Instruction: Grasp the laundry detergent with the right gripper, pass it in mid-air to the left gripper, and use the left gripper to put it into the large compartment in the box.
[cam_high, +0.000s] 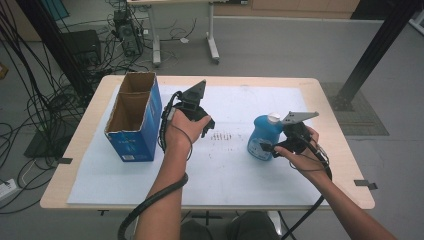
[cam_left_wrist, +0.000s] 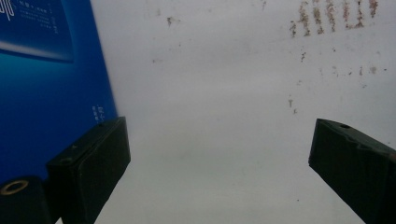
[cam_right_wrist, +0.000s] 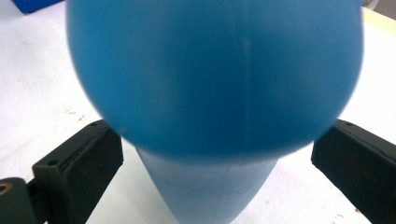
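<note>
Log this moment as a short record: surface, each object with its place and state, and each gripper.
surface: wooden table covered by a white sheet with a patch of reddish-brown marks near the middle
box: blue cardboard box, top open, standing at the left of the sheet
bottle: blue bottle with a white cap, upright, right of centre
left gripper: jaws open, nothing between them, close beside the box
right gripper: jaws open on either side of the bottle, not clamped
</note>
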